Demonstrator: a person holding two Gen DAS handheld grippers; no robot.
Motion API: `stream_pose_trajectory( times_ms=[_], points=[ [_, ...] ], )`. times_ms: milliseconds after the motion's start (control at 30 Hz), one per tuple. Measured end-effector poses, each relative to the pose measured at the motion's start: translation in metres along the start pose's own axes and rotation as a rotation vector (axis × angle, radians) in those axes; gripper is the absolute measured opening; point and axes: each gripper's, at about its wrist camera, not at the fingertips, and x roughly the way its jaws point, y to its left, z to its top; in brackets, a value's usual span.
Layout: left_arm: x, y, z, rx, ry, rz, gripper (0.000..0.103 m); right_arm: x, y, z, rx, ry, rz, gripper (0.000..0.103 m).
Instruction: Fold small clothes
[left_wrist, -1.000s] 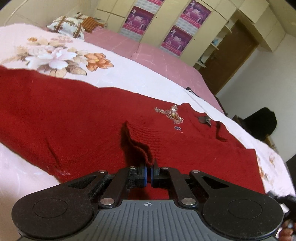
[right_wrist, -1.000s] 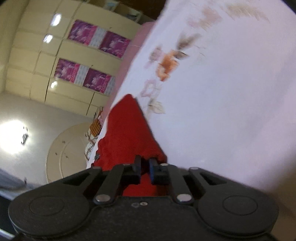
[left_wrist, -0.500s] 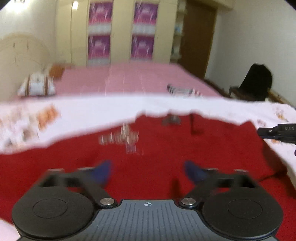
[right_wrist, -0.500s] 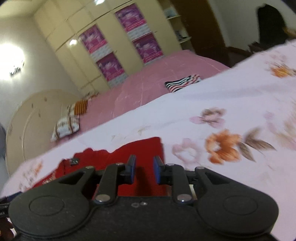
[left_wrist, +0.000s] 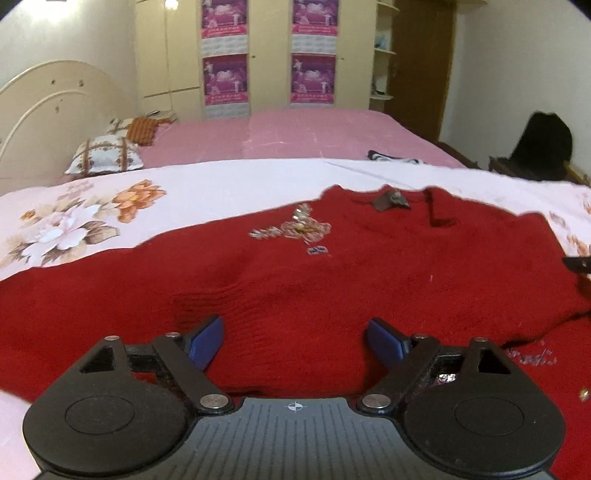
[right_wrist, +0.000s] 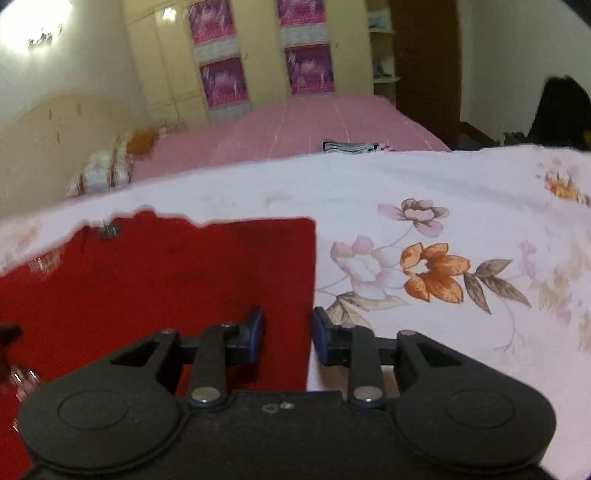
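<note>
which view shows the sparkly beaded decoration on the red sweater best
The left wrist view. There the beaded decoration lies sharp and unobstructed on the red sweater, ahead of the fingers. In the right wrist view only a blurred pale glint near the sweater's left edge could be it; no detail.

Black hand-held gripper (left_wrist: 295, 338), blue ribbed pads (left_wrist: 205, 343), seemingly steel screws

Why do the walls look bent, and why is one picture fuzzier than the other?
Left wrist view: sharp, though the fisheye lens bows the headboard and darkens the corners. Right wrist view: softer, the pillow and red sweater edge smeared, and a wall lamp blows out to white glare.
</note>
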Motion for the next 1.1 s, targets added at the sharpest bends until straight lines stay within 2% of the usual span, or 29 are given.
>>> stream_pose_trajectory(
  times_ms=[67,167,267,333,400,433,500,600,667,733,833,933,1033,1100],
  points=[
    [-0.013,0.014,-0.002,-0.047,-0.03,0.015,0.085,-0.01,-0.002,0.005,0.036,-0.003,0.003,0.03],
    [-0.029,0.038,-0.012,-0.112,-0.068,0.029,0.085,-0.034,-0.001,0.002,0.016,-0.076,0.015,0.032],
    [-0.035,0.053,-0.018,-0.124,-0.073,0.053,0.085,-0.046,0.001,-0.004,0.027,-0.092,0.047,0.032],
    [-0.028,0.061,-0.021,-0.131,-0.02,0.087,0.085,-0.048,0.007,-0.01,0.02,-0.082,0.049,0.031],
    [-0.014,0.064,-0.028,-0.082,0.082,0.084,0.086,-0.037,0.013,-0.018,0.012,-0.012,0.017,0.032],
    [-0.018,0.066,-0.031,-0.058,0.046,0.084,0.086,-0.033,0.018,-0.022,-0.02,-0.003,-0.006,0.032],
    [-0.026,0.075,-0.033,-0.083,0.046,0.1,0.085,-0.036,0.028,-0.019,-0.062,0.002,-0.038,0.036],
    [-0.045,0.1,-0.038,-0.162,-0.013,0.145,0.085,-0.052,0.027,-0.013,-0.01,-0.044,0.009,0.034],
    [-0.059,0.128,-0.048,-0.243,-0.054,0.173,0.085,-0.062,0.024,-0.011,0.003,-0.073,0.009,0.034],
    [-0.071,0.167,-0.058,-0.366,-0.086,0.2,0.085,-0.07,0.021,-0.013,0.005,-0.081,0.0,0.034],
    [-0.085,0.242,-0.08,-0.636,-0.14,0.239,0.085,-0.078,0.014,-0.02,0.001,-0.065,-0.01,0.035],
    [-0.088,0.306,-0.095,-0.827,-0.192,0.294,0.08,-0.083,0.006,-0.03,0.003,-0.045,-0.031,0.036],
    [-0.083,0.361,-0.105,-0.998,-0.231,0.224,0.072,-0.086,0.0,-0.038,0.018,-0.031,-0.044,0.037],
    [-0.078,0.382,-0.104,-1.04,-0.233,0.204,0.072,-0.087,-0.001,-0.041,0.033,-0.03,-0.047,0.038]
  ],
)
